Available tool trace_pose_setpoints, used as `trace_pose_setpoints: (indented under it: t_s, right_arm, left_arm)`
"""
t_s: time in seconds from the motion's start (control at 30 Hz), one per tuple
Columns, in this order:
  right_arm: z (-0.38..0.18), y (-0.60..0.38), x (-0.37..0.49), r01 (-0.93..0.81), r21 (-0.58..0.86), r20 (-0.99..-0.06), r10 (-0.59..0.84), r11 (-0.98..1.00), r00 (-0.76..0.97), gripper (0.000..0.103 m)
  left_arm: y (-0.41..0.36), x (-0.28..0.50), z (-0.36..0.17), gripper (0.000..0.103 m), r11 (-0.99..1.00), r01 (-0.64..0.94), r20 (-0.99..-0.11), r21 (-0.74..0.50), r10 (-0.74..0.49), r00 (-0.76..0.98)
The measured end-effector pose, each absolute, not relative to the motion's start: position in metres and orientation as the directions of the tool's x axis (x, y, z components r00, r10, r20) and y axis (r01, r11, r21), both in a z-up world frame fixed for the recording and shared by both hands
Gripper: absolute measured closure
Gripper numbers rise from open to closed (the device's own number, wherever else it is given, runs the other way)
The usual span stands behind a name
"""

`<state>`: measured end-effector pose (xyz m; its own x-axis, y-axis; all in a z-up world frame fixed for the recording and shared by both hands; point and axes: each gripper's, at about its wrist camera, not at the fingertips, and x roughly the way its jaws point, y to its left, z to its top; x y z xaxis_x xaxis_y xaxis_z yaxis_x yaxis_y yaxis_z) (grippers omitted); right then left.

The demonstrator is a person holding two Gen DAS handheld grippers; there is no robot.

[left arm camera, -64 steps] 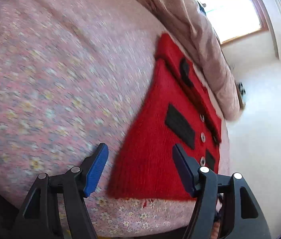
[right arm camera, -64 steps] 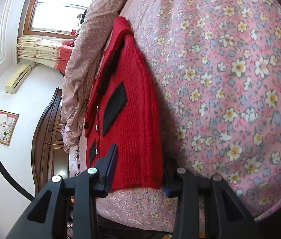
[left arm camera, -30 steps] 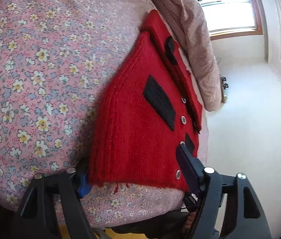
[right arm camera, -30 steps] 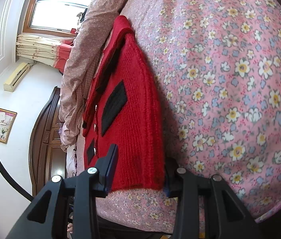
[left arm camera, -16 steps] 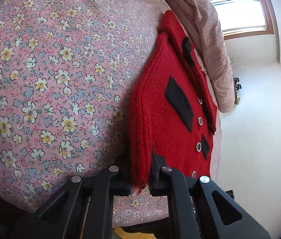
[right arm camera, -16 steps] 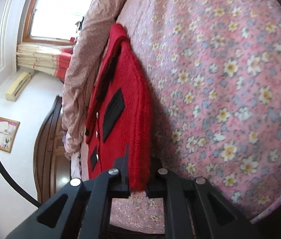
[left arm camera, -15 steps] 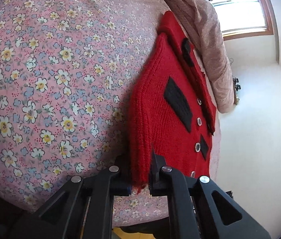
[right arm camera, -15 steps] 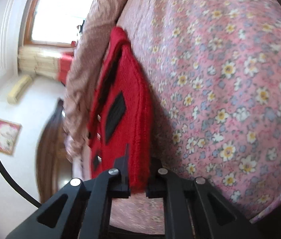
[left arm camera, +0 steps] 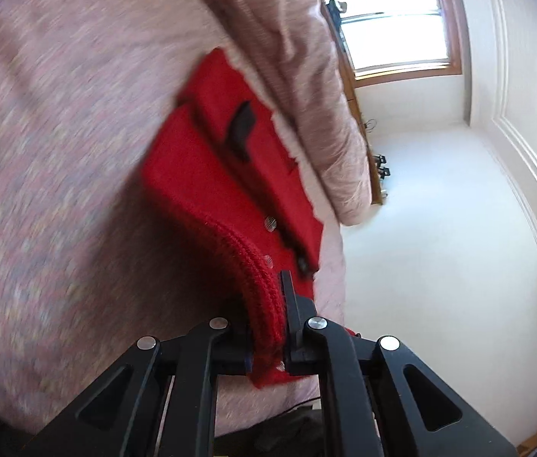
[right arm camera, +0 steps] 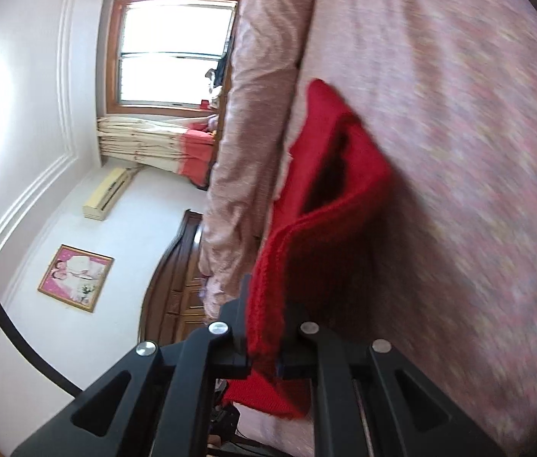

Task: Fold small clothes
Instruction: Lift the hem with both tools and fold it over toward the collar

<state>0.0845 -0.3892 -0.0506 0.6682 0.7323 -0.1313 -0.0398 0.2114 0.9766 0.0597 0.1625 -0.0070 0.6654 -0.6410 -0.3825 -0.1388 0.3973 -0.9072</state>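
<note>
Jaws of the left gripper (left arm camera: pixel 268 327) and right gripper (right arm camera: pixel 264 327) are clamped on the hem of the red cardigan (left arm camera: pixel 226 175) (one corner each) — its near edge raised off the floral bed (left arm camera: pixel 58 152), collar end down by the rolled quilt (left arm camera: pixel 306 76).

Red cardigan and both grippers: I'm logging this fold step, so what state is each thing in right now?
Red cardigan: near hem lifted off the bed, far part lying flat.
Left gripper: shut on the cardigan's hem.
Right gripper: shut on the cardigan's hem.
Floral bedsheet: spread flat under the cardigan.
Pink duvet: bunched along the far side of the cardigan.
</note>
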Motion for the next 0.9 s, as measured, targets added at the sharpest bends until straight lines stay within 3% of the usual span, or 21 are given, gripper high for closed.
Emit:
trace_pose_setpoints:
  t_s: [0.4,0.9]
  right_arm:
    - [0.011,-0.385,0.205,-0.147,0.940,-0.119,0.699,0.309,0.705,0.095]
    - [-0.006,-0.361,0.333,-0.130,0.884,-0.254,0.696,0.449,0.672,0.095]
  left_arm:
    - [0.198,0.182,0.022,0.100,0.455,-0.092,-0.368,-0.886,-0.567,0.737]
    - [0.202,0.313,-0.003,0.100,0.573,-0.080,-0.451,-0.815,-0.543,0.708]
